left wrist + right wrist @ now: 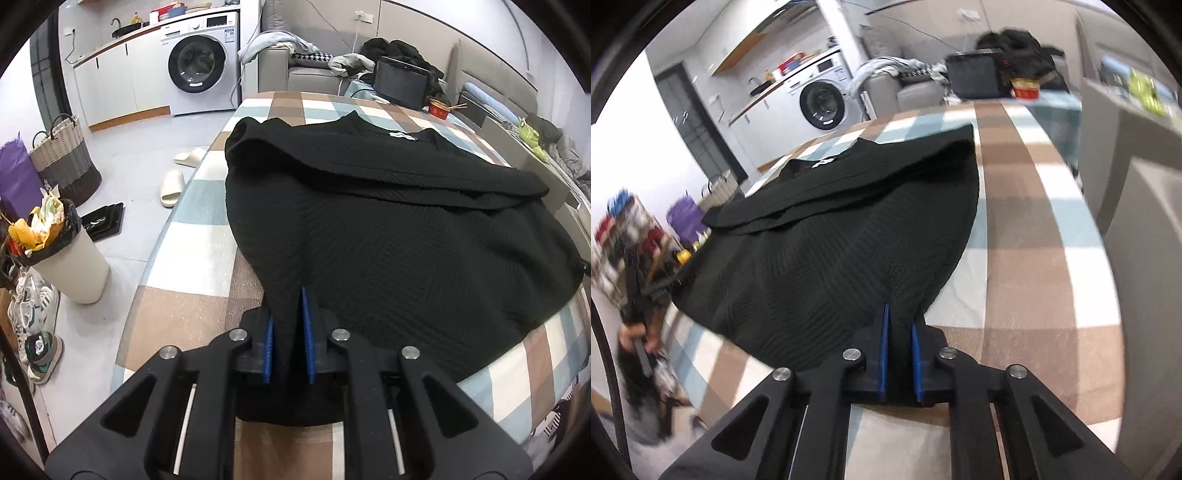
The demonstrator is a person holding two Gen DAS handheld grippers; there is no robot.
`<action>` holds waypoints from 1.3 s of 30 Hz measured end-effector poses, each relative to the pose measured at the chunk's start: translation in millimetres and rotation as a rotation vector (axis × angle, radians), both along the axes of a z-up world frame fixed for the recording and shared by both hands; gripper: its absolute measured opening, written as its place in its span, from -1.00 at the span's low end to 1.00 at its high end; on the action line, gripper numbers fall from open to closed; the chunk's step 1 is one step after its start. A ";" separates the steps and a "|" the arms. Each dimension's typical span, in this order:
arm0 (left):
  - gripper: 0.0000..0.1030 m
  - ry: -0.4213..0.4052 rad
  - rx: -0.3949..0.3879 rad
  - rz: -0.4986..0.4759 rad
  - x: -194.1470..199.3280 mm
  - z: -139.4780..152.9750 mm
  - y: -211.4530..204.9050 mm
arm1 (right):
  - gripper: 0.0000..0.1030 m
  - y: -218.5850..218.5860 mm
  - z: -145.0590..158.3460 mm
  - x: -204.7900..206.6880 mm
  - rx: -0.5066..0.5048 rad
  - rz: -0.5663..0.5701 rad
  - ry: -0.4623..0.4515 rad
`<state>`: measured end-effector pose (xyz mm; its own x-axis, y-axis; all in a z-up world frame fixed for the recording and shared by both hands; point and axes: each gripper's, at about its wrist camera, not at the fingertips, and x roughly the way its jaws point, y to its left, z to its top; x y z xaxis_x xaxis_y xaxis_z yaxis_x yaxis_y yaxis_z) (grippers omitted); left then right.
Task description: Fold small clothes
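A black ribbed knit top (388, 229) lies spread on the checked tablecloth (199, 251), its sleeves folded across the upper part and a white neck label (402, 136) at the far end. My left gripper (290, 302) is shut on the near left corner of its hem, the cloth pinched between the blue pads (307, 332). In the right wrist view the same top (831, 240) fills the middle. There my right gripper (900, 317) is shut on the near right corner of the hem, with fabric bunched between its blue pads (884, 350).
A dark monitor (400, 83) and a red bowl (439, 109) stand at the table's far end. A bin (62, 254), a woven basket (64, 158), slippers (171, 186) and shoes are on the floor left of the table. A hand (631, 334) holds the other gripper's handle at the left.
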<state>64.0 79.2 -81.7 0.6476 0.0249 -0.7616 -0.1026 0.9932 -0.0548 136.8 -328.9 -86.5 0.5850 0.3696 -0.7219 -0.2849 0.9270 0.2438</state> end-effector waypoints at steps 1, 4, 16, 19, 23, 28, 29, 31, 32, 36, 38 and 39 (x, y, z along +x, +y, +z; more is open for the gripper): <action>-0.81 0.001 -0.009 0.002 -0.8 0.2 2.4 | -0.84 -1.6 0.9 -0.5 -0.010 -0.009 -0.007; -0.81 0.000 -0.040 0.010 -1.6 -0.7 13.4 | -0.86 -10.3 -2.9 1.1 -0.032 -0.049 0.010; -0.62 0.007 -0.110 0.051 10.6 0.9 28.8 | -0.18 -27.4 0.3 14.2 0.060 -0.101 0.014; -0.55 0.010 -0.123 0.063 24.7 -0.8 28.5 | -0.18 -22.3 -2.3 30.3 0.071 -0.102 0.028; -0.55 -0.003 -0.121 0.053 39.1 -4.5 23.6 | -0.18 -5.2 -5.9 44.5 0.031 -0.073 0.014; -0.62 0.001 -0.021 0.003 37.9 -9.6 8.2 | -0.63 10.5 -13.0 42.1 -0.060 -0.050 0.004; -0.62 0.004 -0.016 -0.003 34.9 -9.5 7.1 | -0.65 9.7 -13.3 39.9 -0.056 -0.050 0.006; -0.62 0.009 -0.011 -0.011 27.8 -9.4 6.9 | -0.67 6.4 -14.1 33.6 -0.039 -0.045 0.018; -0.62 0.010 -0.012 -0.012 24.2 -8.9 7.8 | -0.67 5.4 -14.3 29.0 -0.040 -0.040 0.021; -0.59 0.014 -0.024 -0.012 7.3 -6.9 11.9 | -0.67 1.7 -14.8 9.3 -0.042 -0.018 0.034; -0.39 0.020 -0.048 0.012 3.2 -3.9 18.1 | -0.63 0.7 -13.7 2.0 -0.053 -0.010 0.034; -0.34 0.018 -0.066 0.023 -0.2 -2.0 21.3 | -0.59 -0.5 -12.2 -0.3 -0.058 -0.013 0.032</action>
<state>63.8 100.4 -83.7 0.6337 -0.0111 -0.7735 -0.1265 0.9850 -0.1177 136.5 -329.5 -98.7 0.5656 0.3187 -0.7606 -0.2651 0.9436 0.1983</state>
